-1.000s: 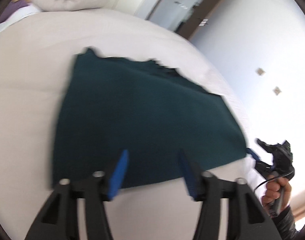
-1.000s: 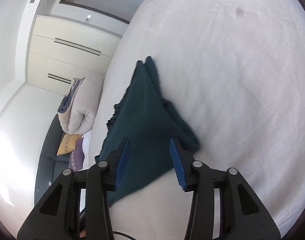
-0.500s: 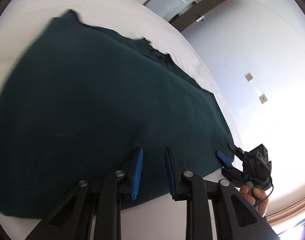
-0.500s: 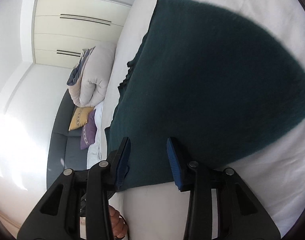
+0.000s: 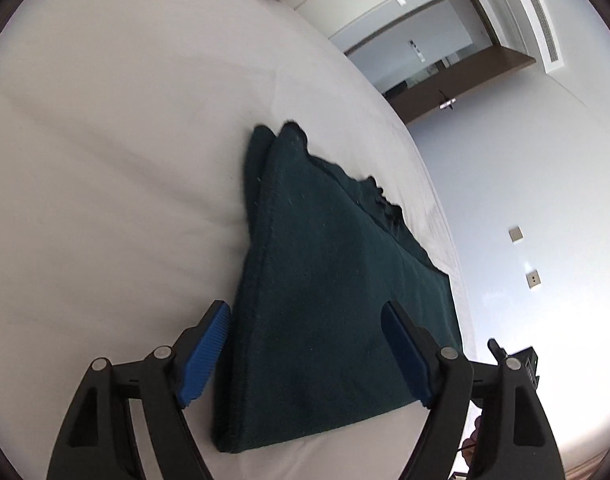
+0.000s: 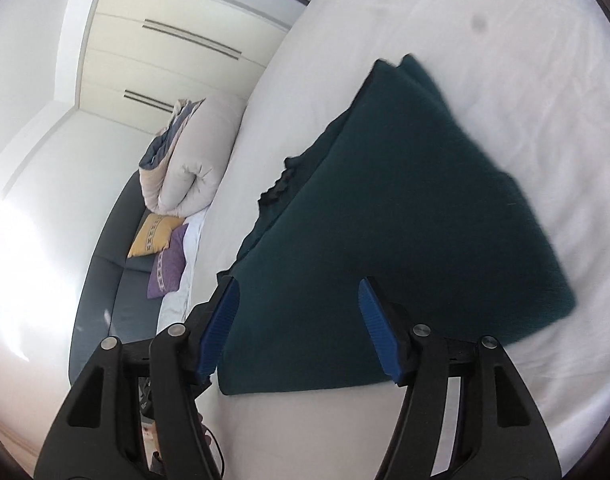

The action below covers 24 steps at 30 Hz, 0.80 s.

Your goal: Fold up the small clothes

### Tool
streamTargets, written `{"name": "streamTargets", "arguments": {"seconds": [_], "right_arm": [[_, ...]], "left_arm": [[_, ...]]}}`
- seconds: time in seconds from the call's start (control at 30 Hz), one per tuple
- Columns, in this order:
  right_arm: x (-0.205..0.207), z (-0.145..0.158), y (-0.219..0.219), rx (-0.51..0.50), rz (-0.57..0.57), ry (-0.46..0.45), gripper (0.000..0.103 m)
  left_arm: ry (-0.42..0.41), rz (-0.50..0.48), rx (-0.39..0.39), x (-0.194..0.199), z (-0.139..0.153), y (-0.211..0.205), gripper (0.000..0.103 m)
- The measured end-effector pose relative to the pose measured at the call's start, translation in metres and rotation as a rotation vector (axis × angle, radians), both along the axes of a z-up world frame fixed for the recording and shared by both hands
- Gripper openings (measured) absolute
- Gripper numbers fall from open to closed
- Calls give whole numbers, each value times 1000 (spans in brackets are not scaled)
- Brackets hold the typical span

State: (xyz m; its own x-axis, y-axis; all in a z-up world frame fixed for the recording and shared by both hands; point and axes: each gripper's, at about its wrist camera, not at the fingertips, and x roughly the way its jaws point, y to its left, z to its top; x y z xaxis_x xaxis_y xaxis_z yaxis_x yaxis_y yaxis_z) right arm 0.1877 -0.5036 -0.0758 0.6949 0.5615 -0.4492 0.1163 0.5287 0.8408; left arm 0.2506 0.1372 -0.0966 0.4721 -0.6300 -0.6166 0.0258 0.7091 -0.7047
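1. Tools first: the left tool (image 5: 305, 354) has just been opening and its jaws stand wide, over the near edge of the dark green cloth (image 5: 325, 320), pads off the fabric.
2. The right tool (image 6: 299, 328) has likewise just been opening; its jaws are apart over the cloth's near edge, gripping nothing.
3. The cloth lies folded double on the white bed (image 5: 105, 160), layered edges showing at the far corner.
4. It looks soft, light and limp, likely to sag and slide on the sheet.
5. Best hold, I judge: pinch both layers at the near corners.
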Motion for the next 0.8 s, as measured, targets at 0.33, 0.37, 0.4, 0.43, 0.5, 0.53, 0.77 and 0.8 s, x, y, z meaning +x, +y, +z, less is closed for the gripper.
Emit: {"name": "streamTargets", "arguments": {"seconds": [0.33,0.37,0.4,0.43,0.5,0.53,0.77,0.8], "right_arm": [[89,-3,62,38,159,45,61],[97,-6,66,39,167,52,61],[101,-6,68,38,172,57,61],[109,-8,73,39,182,66,61],[113,-10,76,38,196,74,61],[119,-12,81,39,208,76,61],[135,-26,99,32,253,117,61],[135,-28,99,32,252,118,61]], "left_arm": [[160,-41,15,36,-18,-25,80],[175,-43,13,37,-18,-24,76],[192,-43,14,37,-18,-22,72],[205,-43,9,36,-18,-21,71],[235,-42,-26,35,-20,-16,67],[247,-42,-45,36,-21,-15,67],[289,-69,-114,40,-29,-10,43],[299,-68,-126,40,-32,-6,34]]}}
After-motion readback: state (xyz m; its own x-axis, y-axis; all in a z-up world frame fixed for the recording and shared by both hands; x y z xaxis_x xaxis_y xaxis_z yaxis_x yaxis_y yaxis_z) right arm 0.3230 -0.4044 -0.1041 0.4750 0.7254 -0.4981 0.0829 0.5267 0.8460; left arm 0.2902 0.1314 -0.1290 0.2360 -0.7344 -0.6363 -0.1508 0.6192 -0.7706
